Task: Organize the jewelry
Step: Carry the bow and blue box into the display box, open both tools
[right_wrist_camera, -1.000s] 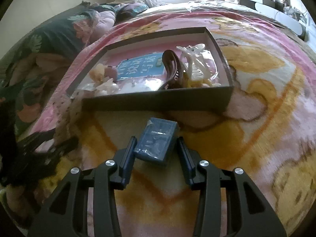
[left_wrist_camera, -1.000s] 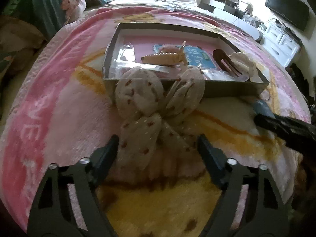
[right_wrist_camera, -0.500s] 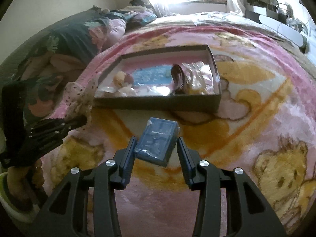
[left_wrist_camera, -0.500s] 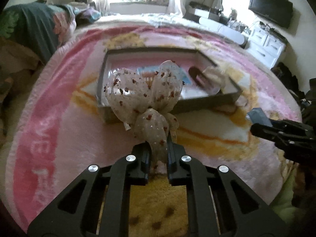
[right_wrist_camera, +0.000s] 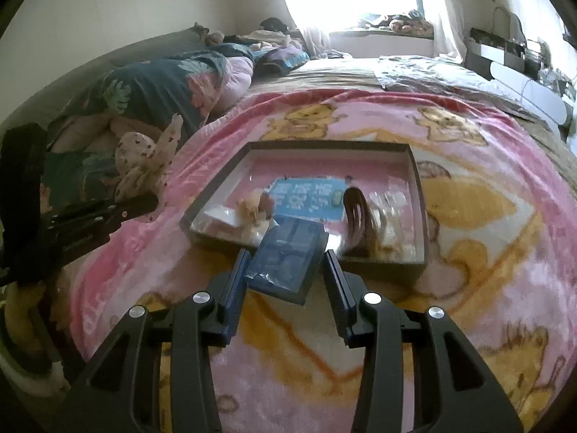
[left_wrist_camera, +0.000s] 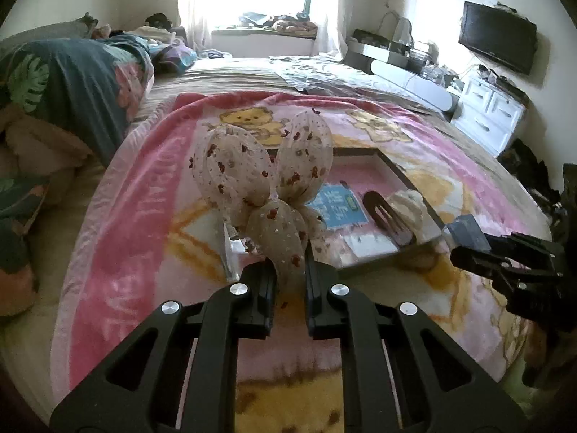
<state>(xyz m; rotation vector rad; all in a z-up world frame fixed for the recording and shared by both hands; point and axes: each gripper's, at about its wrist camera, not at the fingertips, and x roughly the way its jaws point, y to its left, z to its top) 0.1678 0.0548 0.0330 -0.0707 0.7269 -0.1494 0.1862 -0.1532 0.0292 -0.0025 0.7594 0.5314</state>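
At the centre of the left wrist view you have the bow (left_wrist_camera: 268,184) pinched by its lower tail, the left gripper (left_wrist_camera: 290,270) with its jaws shut tight on the sheer spotted fabric and the loops standing up above the pads. In the lower middle of the right wrist view the blue box (right_wrist_camera: 286,256) sits between the jaws of the right gripper (right_wrist_camera: 285,278), set narrow and clamped on its sides, the box tilted with its far end over the near wall of the tray (right_wrist_camera: 418,195).

Both pieces look clear of the blanket (left_wrist_camera: 137,216), so the step in hand, as I read it, is carrying them over into the tray. Take the box first: its front already hangs over the near rim at mid-frame. Pick a bare patch of the pink floor, away from the blue card (right_wrist_camera: 306,195) and the brown clip (right_wrist_camera: 355,216) that already lie there. Level the box before you ease the jaws apart, or it may land on an edge and tip.

The bow is soft and held only by a tail, so it will likely swing and droop. Move it slowly, let the loops touch down first, then open. Watch the two grippers: in the left view the right one shows at the right edge of the frame, near the tray's corner, so bring them in one at a time.
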